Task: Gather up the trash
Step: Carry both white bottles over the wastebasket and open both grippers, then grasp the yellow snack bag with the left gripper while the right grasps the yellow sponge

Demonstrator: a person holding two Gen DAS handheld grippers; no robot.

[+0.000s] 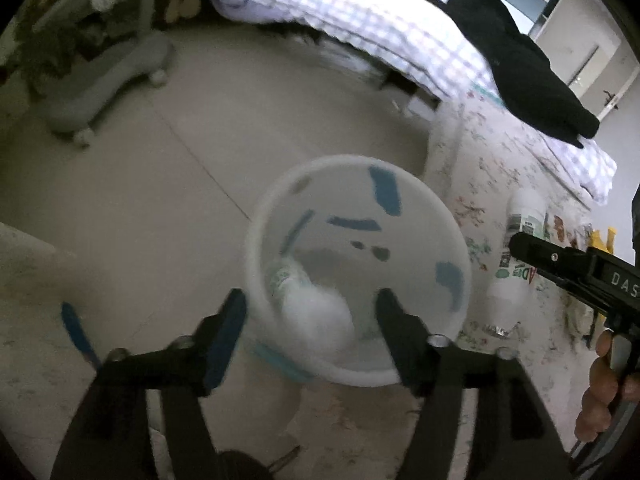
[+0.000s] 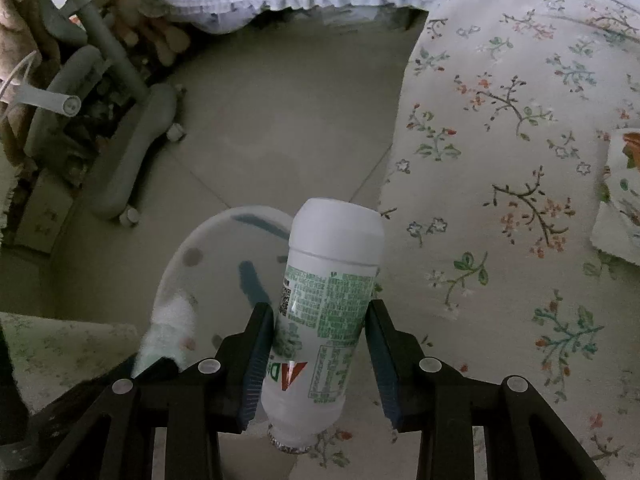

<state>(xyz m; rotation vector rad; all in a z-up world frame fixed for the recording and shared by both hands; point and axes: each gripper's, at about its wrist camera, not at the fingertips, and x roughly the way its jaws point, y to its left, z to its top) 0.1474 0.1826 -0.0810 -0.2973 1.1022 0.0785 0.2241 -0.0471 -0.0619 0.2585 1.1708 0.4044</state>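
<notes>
Bedroom floor of pale tile, with a floral sheet (image 2: 520, 160) spread at 3 o'clock and a grey wheeled stand (image 2: 132, 152) at 10 o'clock. On the tile stands the white bin (image 1: 460, 248), just beside the sheet's edge.

The left gripper (image 1: 312, 312) hangs over the bin's mouth, its jaws spread wide with nothing between the pads; a blurred white wad (image 1: 320, 312) and another bottle lie inside the bin, under it.

The right gripper (image 2: 320, 356) is clamped on a white bottle (image 2: 328, 280) with green print, cap end toward the wrist — base pointing to 12 o'clock, over the sheet just right of the bin.

The step in hand looks like the drop. Done well, the right hand would carry the bottle toward 9 o'clock until it sits wholly over the mouth — then release, once the left gripper is clear of the opening.
</notes>
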